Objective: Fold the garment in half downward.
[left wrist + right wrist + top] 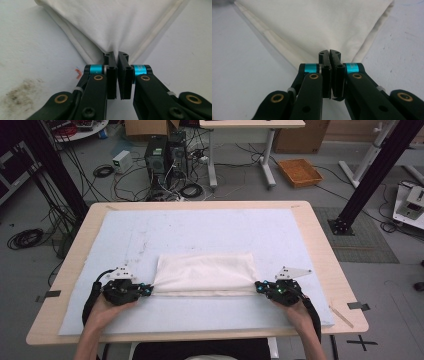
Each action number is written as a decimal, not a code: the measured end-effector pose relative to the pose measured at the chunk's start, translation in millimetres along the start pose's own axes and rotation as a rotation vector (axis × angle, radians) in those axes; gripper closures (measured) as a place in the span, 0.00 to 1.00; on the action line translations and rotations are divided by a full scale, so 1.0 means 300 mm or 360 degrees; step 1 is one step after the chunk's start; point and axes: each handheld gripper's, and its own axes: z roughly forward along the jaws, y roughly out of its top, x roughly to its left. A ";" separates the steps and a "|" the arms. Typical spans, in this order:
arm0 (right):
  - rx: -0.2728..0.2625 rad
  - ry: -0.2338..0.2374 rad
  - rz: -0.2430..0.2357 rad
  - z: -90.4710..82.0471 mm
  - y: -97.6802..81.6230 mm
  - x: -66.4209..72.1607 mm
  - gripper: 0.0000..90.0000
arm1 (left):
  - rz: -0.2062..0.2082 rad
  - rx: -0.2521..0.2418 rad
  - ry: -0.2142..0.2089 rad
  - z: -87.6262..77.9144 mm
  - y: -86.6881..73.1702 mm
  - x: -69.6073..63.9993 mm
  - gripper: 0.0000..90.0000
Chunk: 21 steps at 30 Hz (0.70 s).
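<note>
Folded white cotton cloth [205, 274] lies on the pale blue foam mat [200, 232] covering the wooden counter [320, 245], toward its near edge. Left gripper [148, 290] is clamped on the near left corner; right gripper [258, 285] on the near right. Judged light, limp, multi-layered: corners suit holding; middle will likely sag.

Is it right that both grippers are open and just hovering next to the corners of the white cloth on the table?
Not quite. The left gripper and right gripper are shut on the corners of the white cloth, not open, as both gripper views show. The cloth does lie on the table.
</note>
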 end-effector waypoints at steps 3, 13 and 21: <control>0.0032 -0.0001 -0.0018 -0.001 -0.004 0.001 0.98 | 0.0028 0.0039 -0.0008 -0.004 0.000 -0.006 0.95; -0.0090 -0.0027 -0.0011 -0.059 0.033 0.016 0.79 | 0.0024 -0.0276 0.0092 -0.057 0.033 -0.020 0.82; -0.0091 -0.0080 -0.0035 0.043 0.056 0.033 0.72 | 0.0054 -0.0157 0.0167 0.063 0.036 -0.045 0.80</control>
